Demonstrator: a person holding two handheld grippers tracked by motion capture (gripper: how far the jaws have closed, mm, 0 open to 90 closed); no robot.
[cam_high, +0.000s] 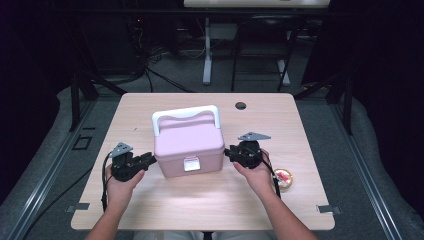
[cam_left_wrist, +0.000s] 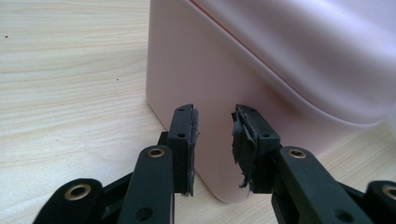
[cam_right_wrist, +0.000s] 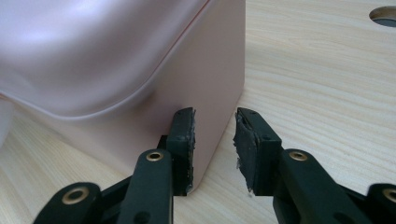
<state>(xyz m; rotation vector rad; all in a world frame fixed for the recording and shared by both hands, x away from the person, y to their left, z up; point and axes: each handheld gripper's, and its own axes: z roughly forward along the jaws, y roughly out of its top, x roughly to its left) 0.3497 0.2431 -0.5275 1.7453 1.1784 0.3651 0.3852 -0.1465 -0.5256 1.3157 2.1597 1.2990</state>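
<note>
A pink lidded box (cam_high: 189, 142) with a white handle (cam_high: 186, 116) and a white front latch (cam_high: 191, 163) stands shut in the middle of the wooden table (cam_high: 200, 205). My left gripper (cam_high: 150, 160) points at the box's left side, its tips close to the wall. In the left gripper view the left gripper (cam_left_wrist: 215, 128) has its jaws apart with nothing between them, right before the box (cam_left_wrist: 280, 56) near its corner. My right gripper (cam_high: 231, 152) points at the box's right side. In the right gripper view the right gripper (cam_right_wrist: 215, 128) is likewise open, at the box (cam_right_wrist: 93, 46) and its near edge.
A small round container (cam_high: 283, 179) with something red inside lies near the person's right wrist. A cable hole (cam_high: 240, 105) sits in the table's far part. Desk legs and cables stand on the dark floor beyond the table.
</note>
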